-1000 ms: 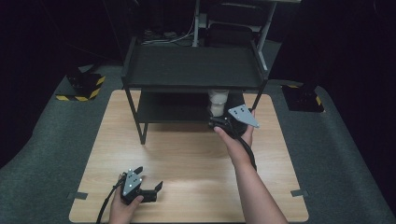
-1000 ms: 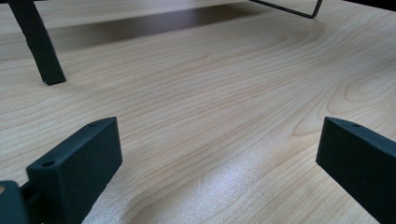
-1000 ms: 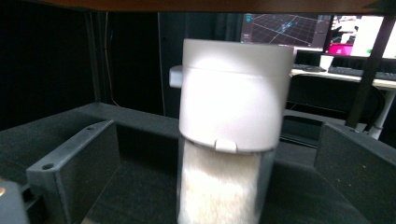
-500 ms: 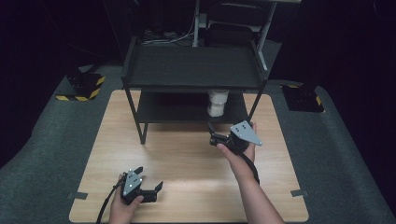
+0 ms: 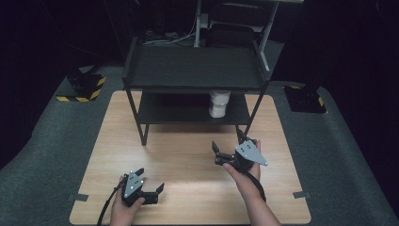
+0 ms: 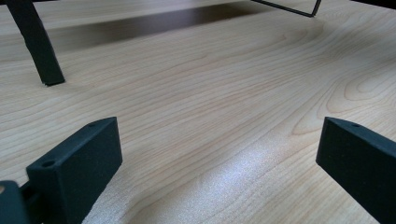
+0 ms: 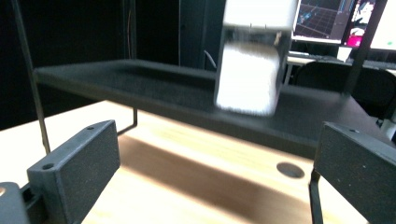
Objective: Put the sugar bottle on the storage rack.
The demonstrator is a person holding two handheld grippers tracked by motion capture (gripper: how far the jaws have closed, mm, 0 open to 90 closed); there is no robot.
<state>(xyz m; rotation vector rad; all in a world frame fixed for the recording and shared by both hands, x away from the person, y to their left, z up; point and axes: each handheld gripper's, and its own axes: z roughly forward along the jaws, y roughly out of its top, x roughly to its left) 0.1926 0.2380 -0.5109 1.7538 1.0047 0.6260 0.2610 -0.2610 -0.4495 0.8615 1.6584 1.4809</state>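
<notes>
Right gripper (image 5: pixel 227 149) spread, empty, pulled back from our jar (image 5: pixel 219 103).
Jar stays on the shelf (image 5: pixel 188 113); left gripper (image 5: pixel 151 187) unmoved, spread.

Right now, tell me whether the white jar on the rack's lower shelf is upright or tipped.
Upright. The white jar stands on its base on the lower shelf, its straight sides vertical in the right gripper view.
</notes>
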